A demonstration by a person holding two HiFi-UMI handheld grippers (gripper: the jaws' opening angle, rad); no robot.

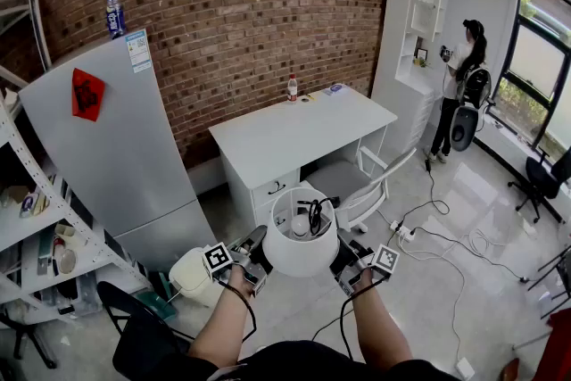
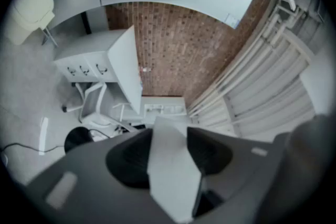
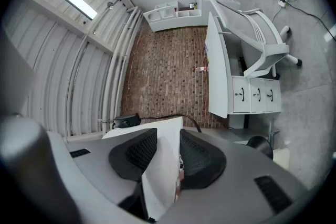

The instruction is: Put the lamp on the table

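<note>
I hold a lamp with a white drum shade (image 1: 301,233) in mid-air, above the floor in front of the white table (image 1: 268,138). My left gripper (image 1: 260,249) is shut on the shade's left wall, and my right gripper (image 1: 344,258) is shut on its right wall. In the left gripper view the white shade wall (image 2: 170,176) sits pinched between the dark pads (image 2: 128,160). The right gripper view shows the shade wall (image 3: 160,170) squeezed between its pads (image 3: 199,157), with the lamp's black cord and switch (image 3: 126,121) behind. Black lamp parts show inside the shade.
A white chair (image 1: 361,186) stands between me and the table. On the table are a red bottle (image 1: 292,87) and small items. A grey fridge (image 1: 116,147) stands left, metal shelving (image 1: 36,219) further left. Cables (image 1: 437,232) cross the floor; a person (image 1: 457,94) stands at the back right.
</note>
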